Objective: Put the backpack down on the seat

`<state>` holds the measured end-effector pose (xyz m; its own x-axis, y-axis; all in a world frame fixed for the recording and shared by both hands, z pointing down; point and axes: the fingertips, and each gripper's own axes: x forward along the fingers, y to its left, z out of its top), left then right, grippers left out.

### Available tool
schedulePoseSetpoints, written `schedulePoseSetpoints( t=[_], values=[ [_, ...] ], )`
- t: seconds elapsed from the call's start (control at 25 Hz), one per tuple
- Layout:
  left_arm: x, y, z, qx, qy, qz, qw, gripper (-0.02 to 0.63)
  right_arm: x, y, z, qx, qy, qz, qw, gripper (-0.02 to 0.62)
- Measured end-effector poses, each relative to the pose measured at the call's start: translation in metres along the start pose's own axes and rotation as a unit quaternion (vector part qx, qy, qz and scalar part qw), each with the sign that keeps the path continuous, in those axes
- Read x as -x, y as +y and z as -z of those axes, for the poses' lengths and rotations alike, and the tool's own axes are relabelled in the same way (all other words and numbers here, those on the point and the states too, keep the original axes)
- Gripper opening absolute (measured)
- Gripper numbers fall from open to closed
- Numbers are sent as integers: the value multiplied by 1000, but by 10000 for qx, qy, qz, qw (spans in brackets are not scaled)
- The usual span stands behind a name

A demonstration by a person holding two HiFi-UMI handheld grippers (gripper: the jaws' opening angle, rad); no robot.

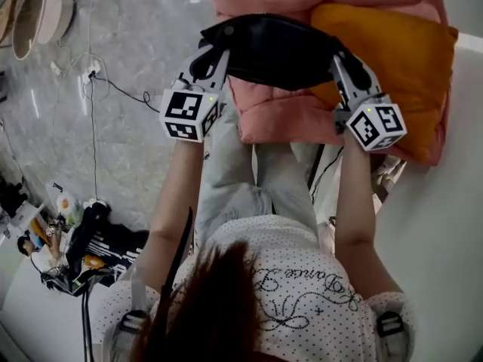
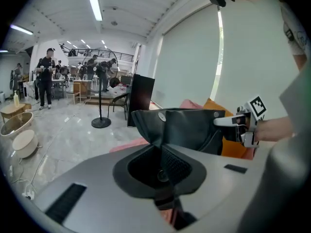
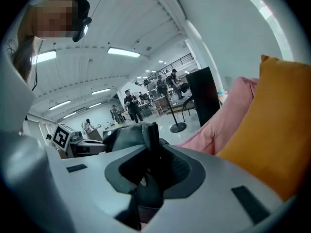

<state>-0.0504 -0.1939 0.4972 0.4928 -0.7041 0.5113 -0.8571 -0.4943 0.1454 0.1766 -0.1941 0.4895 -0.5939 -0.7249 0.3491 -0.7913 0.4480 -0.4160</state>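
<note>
A black backpack [image 1: 275, 51] hangs stretched between my two grippers over a pink cushioned seat [image 1: 279, 115]. My left gripper [image 1: 213, 51] is shut on the bag's left edge. In the left gripper view a fold of the backpack [image 2: 187, 127] runs down between the jaws of the left gripper [image 2: 160, 147]. My right gripper [image 1: 341, 59] is shut on the bag's right side. In the right gripper view a black strap or edge of the backpack [image 3: 126, 135] is pinched in the right gripper [image 3: 150, 149]. Whether the bag touches the seat I cannot tell.
An orange pillow [image 1: 392, 59] leans on the pink seat's right side, close to my right gripper. Round stools or bowls [image 1: 30, 17] and a cable [image 1: 98, 81] lie on the marble floor at the left. Clutter [image 1: 83, 247] sits at lower left. People stand far behind [image 2: 46, 76].
</note>
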Motion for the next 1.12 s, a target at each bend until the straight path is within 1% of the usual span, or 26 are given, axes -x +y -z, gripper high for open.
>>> schedulePoseSetpoints(
  t=[0.12,0.2,0.4,0.52,0.64,0.72,0.84,1.0,1.12],
  values=[
    [-39,26,35,56,321,217,9992,34,-42,-27,38,-239,308,196,9990,92],
    [-60,34,53,39,505,320,9982,32,-58,-44,56,-367,423,318,9979,94],
    [-96,36,84,67,872,321,9956,32,-73,-75,84,-446,654,574,9952,95],
    [-116,41,114,36,1095,320,9935,32,-82,-92,119,-498,962,757,9912,95],
    [-129,46,143,83,1311,344,9907,32,-88,-102,158,-564,1364,991,9841,97],
    [-135,49,157,147,1414,326,9893,34,-90,-105,177,-653,1561,1096,9795,98],
    [-141,56,181,125,1612,243,9865,34,-95,-106,203,-725,1866,1209,9723,101],
    [-149,62,211,139,1803,221,9833,34,-99,-111,245,-759,2468,1344,9567,101],
    [-153,62,218,280,1861,237,9819,47,-97,-112,256,-862,2546,1419,9527,103]
  ],
)
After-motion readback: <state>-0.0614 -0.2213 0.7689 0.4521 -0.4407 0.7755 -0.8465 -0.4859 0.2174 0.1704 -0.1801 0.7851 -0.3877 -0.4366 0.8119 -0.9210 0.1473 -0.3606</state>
